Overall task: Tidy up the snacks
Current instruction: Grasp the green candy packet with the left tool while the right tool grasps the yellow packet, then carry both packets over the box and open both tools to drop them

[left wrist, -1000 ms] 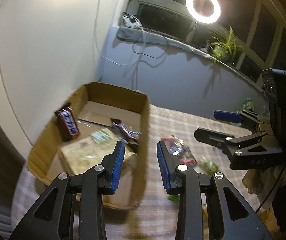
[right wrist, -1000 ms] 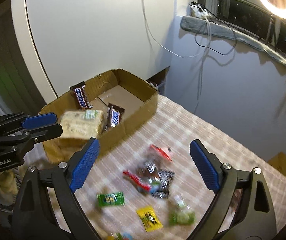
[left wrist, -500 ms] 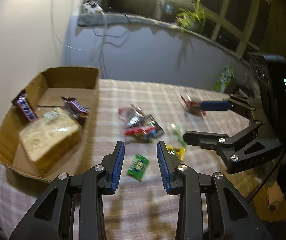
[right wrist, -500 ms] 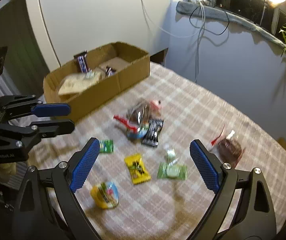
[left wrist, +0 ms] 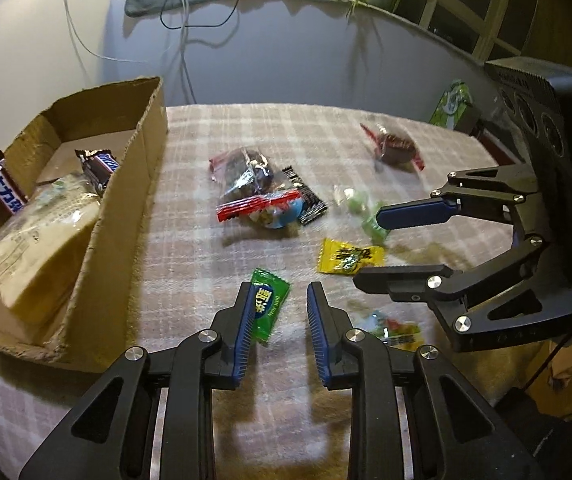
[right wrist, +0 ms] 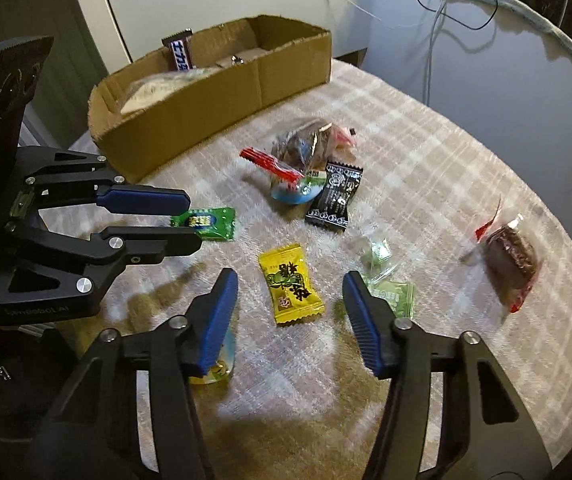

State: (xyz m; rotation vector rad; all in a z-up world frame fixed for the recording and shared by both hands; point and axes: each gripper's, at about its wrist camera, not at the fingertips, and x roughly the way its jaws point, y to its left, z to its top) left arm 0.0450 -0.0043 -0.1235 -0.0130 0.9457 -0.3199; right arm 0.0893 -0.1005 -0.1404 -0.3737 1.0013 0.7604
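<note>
Black linkage fingers (left wrist: pixel 242 332), blue ribbed pads, silver screws.

A blue finger hides part of the green candy packet (left wrist: pixel 269 309); its print is unreadable.

Wrapped snacks (right wrist: pixel 291 289) lie scattered on the cloth beside a cardboard box (right wrist: pixel 214 112).

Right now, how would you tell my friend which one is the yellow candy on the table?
Start at the cardboard box at the far side of the checked tablecloth, then come toward the near edge past the heap of wrappers. The yellow candy lies flat by itself there. It is the only bright yellow packet, between a green packet and a pale green one.
</note>
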